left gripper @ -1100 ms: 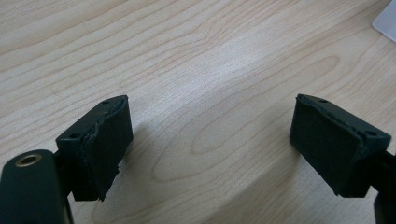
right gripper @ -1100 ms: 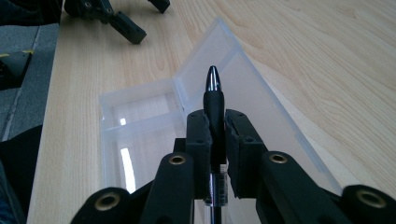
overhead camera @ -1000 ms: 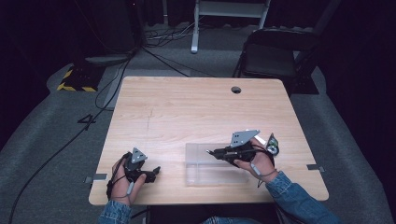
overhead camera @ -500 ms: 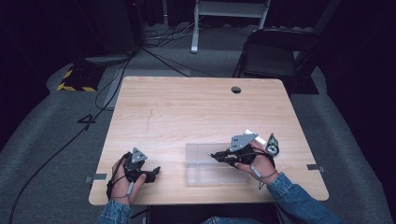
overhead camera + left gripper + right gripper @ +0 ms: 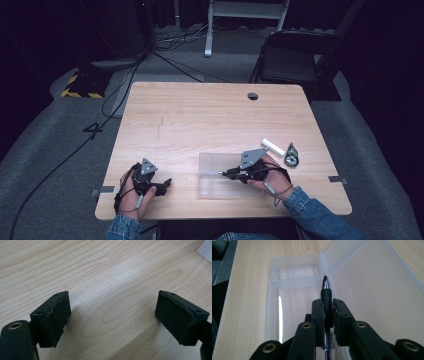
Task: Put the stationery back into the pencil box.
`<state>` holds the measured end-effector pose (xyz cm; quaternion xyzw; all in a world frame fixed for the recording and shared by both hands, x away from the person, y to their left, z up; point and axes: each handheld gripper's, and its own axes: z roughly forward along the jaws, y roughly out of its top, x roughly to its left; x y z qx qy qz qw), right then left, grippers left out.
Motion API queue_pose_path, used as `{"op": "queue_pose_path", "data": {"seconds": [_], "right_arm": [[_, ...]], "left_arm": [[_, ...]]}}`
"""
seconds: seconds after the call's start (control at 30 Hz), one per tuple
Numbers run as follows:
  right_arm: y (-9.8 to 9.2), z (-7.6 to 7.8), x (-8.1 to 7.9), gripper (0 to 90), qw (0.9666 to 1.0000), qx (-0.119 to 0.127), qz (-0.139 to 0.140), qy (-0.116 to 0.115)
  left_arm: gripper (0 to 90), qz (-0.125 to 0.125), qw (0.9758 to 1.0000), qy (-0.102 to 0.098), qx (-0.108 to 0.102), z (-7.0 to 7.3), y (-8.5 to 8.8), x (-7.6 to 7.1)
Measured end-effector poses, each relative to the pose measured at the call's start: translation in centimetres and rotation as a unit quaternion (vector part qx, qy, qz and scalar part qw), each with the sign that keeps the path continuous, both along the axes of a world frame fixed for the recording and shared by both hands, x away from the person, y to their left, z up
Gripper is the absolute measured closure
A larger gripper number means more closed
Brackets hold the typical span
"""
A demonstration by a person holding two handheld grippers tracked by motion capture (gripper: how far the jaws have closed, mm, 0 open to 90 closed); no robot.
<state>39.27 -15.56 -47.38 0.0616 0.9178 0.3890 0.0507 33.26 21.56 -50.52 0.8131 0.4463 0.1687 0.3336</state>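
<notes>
Leftmost, the left hand-held gripper (image 5: pixel 162 184) is rested near the desk's (image 5: pixel 210 115) front edge, its jaws spread wide with nothing between them and only bare wood ahead. Just right of centre, a clear plastic box (image 5: pixel 217 175) lies open, lid laid flat, close to the front edge. Over it a pen (image 5: pixel 327 293) is clamped between the closed jaws of the right hand-held gripper (image 5: pixel 231 174), tip above the box's hinge. Beyond, a white stick (image 5: pixel 273 147) and a small clip (image 5: pixel 291 156) lie near the right edge.

Clear glossy plastic box (image 5: pixel 294 300) (matt wood-grain table (image 5: pixel 200 115)), rubbery black pen (image 5: pixel 326 298)
</notes>
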Motion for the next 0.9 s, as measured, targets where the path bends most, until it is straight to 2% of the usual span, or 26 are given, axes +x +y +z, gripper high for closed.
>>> {"op": "queue_pose_path", "data": {"seconds": [0.27, 0.53, 0.63, 0.77, 0.9], "right_arm": [[0.38, -0.34, -0.24, 80.3, 0.9995, -0.022, 0.012, -0.018], [0.5, -0.58, -0.28, 79.3, 0.9994, -0.026, 0.015, -0.015], [0.51, -0.6, -0.29, 77.3, 0.9995, -0.026, 0.014, -0.012], [0.55, -0.47, -0.33, 69.5, 0.9995, -0.024, 0.014, -0.015], [0.31, 0.24, -0.48, 69.9, 0.9998, -0.013, 0.007, -0.011]], "left_arm": [[13.7, 0.0, 1.0, 0.0, 0.0, 0.0, 0.0, 0.0], [13.7, 0.0, 1.0, 0.0, 0.001, 0.01, 0.01, 0.0], [13.7, 0.0, 1.0, 0.0, 0.0, 0.0, 0.0, 0.0], [13.7, -0.001, 1.0, 0.0, 0.001, 0.01, 0.01, 0.01], [13.7, 0.0, 1.0, 0.0, 0.0, 0.0, 0.0, 0.0]]}}
